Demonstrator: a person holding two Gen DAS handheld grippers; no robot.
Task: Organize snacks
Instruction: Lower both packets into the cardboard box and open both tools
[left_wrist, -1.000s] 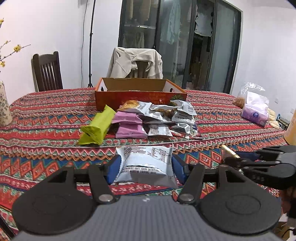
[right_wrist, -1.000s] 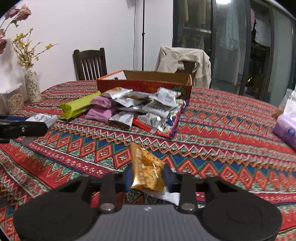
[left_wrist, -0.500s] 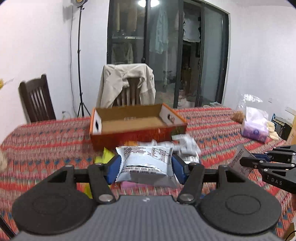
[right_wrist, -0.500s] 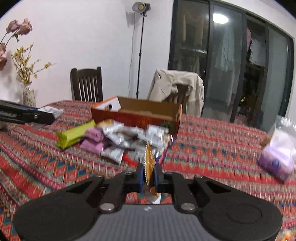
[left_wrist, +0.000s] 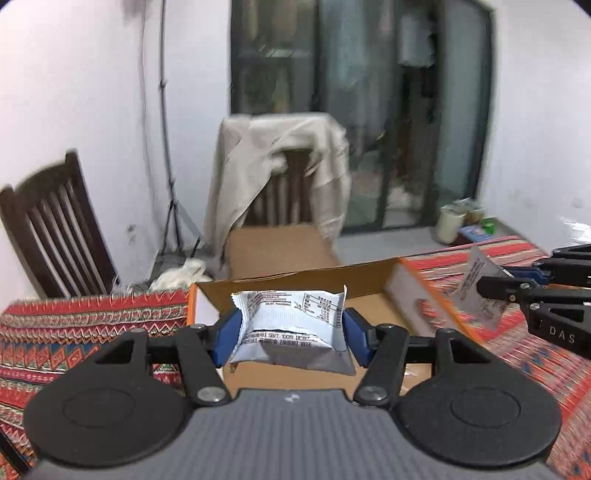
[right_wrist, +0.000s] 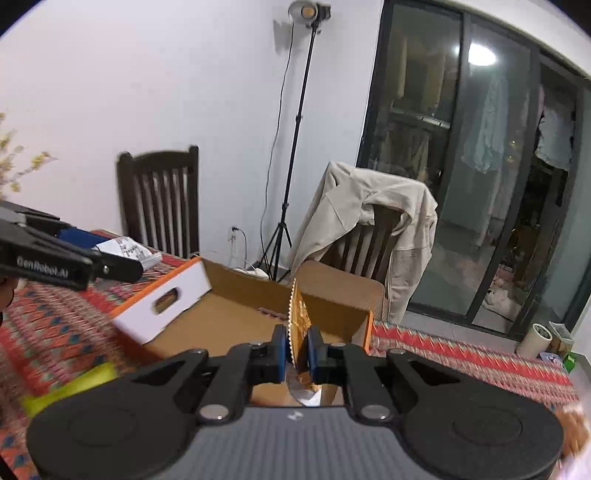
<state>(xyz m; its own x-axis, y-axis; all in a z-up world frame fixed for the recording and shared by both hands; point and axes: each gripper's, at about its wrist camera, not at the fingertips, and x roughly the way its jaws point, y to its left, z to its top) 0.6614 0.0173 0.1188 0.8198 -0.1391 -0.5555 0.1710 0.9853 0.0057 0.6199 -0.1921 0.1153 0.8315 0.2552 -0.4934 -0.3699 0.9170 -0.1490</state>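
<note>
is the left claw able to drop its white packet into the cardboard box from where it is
Probably yes. The left claw holds the white packet right over the open cardboard box, whose floor looks bare, and the right claw is off to the side.

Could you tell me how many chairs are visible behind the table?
2. A bare dark chair stands at the white wall, on the left. A second chair, draped with a beige jacket, stands just behind the box. Others may be out of view.
</note>
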